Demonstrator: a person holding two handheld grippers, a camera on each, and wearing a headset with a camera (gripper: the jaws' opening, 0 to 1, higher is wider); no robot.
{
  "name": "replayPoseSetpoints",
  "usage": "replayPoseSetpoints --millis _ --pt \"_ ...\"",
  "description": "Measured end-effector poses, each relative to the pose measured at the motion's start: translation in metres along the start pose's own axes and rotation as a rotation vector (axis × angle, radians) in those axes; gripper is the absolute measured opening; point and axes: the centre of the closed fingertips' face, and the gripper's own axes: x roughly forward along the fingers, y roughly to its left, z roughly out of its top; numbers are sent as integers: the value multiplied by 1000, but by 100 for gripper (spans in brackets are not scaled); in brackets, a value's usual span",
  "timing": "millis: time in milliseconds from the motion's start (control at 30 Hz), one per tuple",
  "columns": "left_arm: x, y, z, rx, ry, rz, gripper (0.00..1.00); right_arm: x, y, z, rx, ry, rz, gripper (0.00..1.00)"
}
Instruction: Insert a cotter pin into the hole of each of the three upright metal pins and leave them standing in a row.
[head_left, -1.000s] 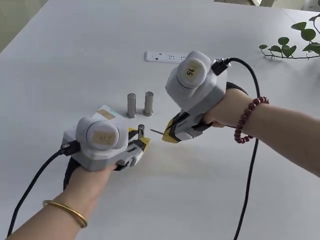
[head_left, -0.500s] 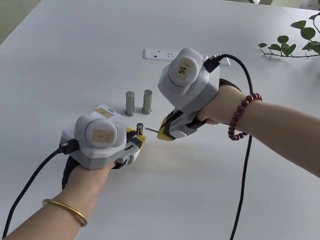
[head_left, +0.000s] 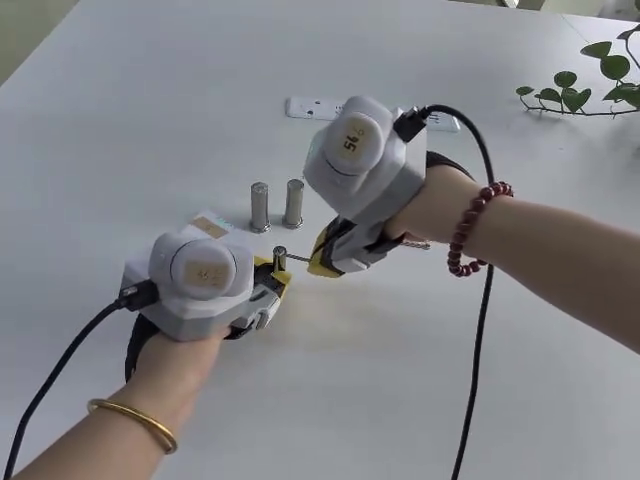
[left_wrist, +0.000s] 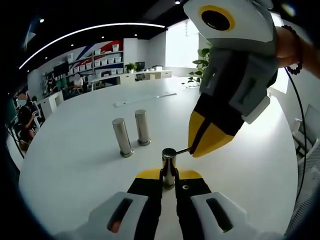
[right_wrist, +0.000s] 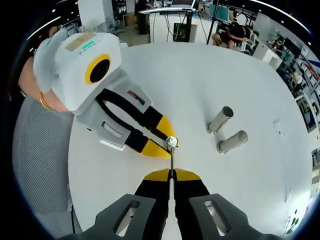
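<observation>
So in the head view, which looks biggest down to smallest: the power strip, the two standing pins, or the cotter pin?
1. Power strip, longest, though partly hidden.
2. The two standing pins, which look alike.
3. Cotter pin, a thin sliver.

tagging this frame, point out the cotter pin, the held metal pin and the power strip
cotter pin (right_wrist: 171, 159), right gripper view, mid shaft
held metal pin (left_wrist: 169, 162), left gripper view, upper barrel
power strip (head_left: 305, 107), head view, left end

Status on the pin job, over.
Left gripper shut on upright metal pin. Right gripper shut on cotter pin, tip at that pin's head, entry unclear. Two other pins standing nearby, clear of the work.
</observation>
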Motion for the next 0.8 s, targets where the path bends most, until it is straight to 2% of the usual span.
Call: replayPoseSetpoints --millis 267,367,467,567,633,800 --pt "0 -1 0 0 -8 -1 7 3 0 8 -53 -2 -10 0" --pt "0 -1 0 -1 -11 2 7 6 -1 14 -123 -11 -20 0" --pt "0 -1 0 -8 -15 7 7 7 -2 15 -151 -13 -31 0" --pt "0 -1 0 -10 -16 11 7 7 -1 20 -100 -53 -23 0" --pt "0 -1 0 -12 -17 13 7 6 -1 24 -85 -81 -22 6" --pt "-1 -1 0 -15 -19 18 7 0 -2 18 -81 -78 -38 9"
